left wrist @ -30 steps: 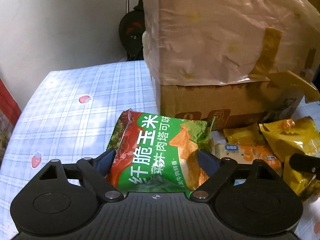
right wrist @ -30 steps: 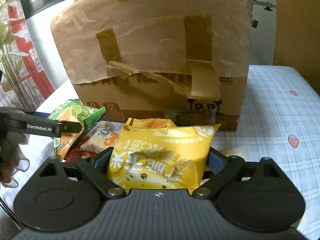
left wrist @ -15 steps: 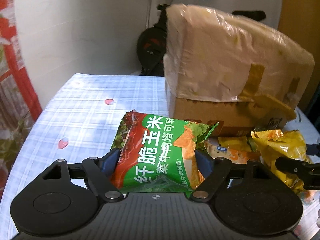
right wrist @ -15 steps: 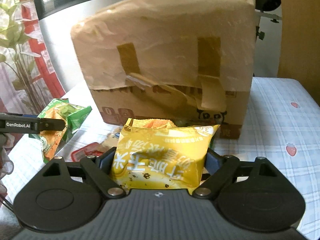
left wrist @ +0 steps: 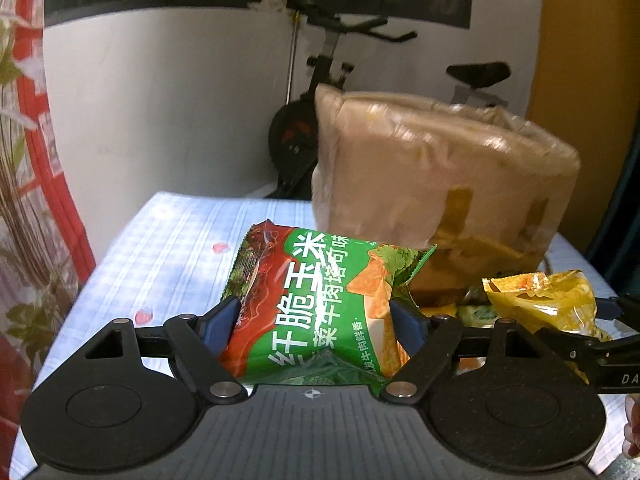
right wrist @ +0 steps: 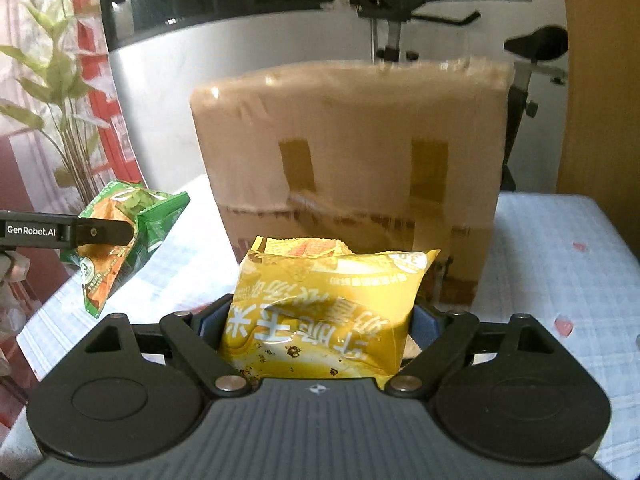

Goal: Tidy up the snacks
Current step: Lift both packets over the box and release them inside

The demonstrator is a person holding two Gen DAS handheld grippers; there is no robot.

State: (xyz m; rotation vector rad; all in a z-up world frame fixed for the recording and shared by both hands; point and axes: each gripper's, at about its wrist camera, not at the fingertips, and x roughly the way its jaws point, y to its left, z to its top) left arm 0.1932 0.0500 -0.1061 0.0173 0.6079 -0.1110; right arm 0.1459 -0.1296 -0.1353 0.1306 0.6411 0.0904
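Only the left wrist view shows loose snacks beside the box.

A: What colours has the snack bag in front of the box?

B: It is green and red, with white letters and orange chips printed on it. The box is brown cardboard under a pale plastic wrap, with dark yellow strips of tape.

A: And the other bag?

B: Yellow, with white letters and an orange top edge. The cloth under the box is pale blue and white in checks, with small red strawberries.

A: Behind the box?

B: A black exercise bike by a white wall.
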